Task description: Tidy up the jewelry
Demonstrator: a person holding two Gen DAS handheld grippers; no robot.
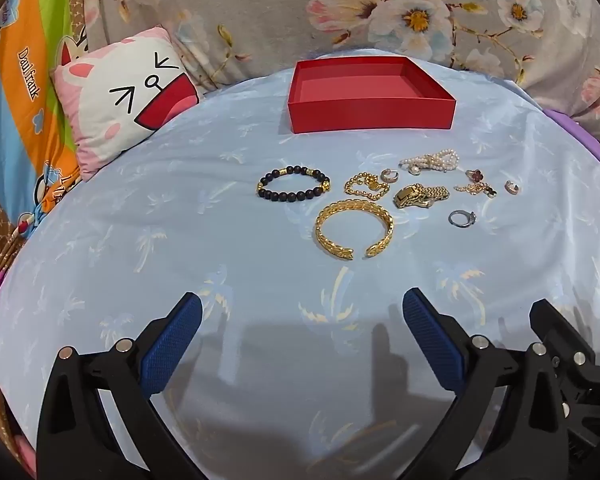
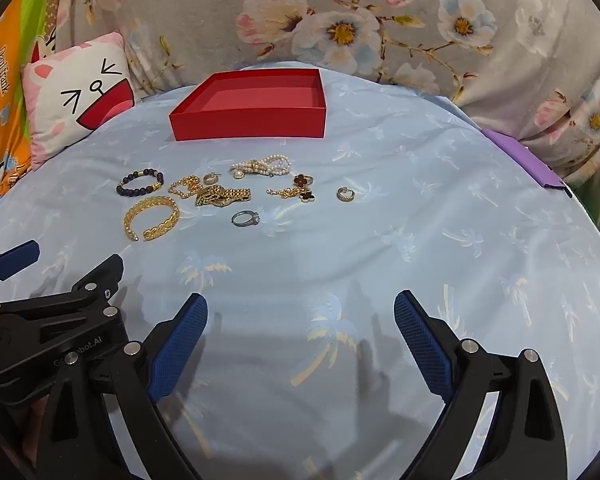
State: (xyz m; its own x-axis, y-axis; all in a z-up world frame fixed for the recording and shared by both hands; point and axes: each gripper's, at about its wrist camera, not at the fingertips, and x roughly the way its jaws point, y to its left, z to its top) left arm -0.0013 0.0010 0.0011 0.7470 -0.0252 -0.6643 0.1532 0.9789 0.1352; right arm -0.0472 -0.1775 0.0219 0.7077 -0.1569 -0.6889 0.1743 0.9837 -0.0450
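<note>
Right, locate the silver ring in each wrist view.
Left wrist view: silver ring right of centre, right of the gold cuff.
Right wrist view: silver ring left of centre, nearest piece to the camera.
Shared landmark: the red box beyond the jewelry.

A pale blue sheet printed with faint palm trees [image 1: 180,220] covered the bed. At its far left edge lay a pink and white cushion with a cartoon cat face and a wide red mouth [image 1: 128,100], tilted against a grey fabric printed with large pink and white flowers [image 1: 260,12] that rose behind the bed. Left of the cushion hung a bright cartoon cloth in orange, green and blue bands [image 1: 28,92]. A flat purple strip [image 2: 528,160] lay at the sheet's right edge.
</note>
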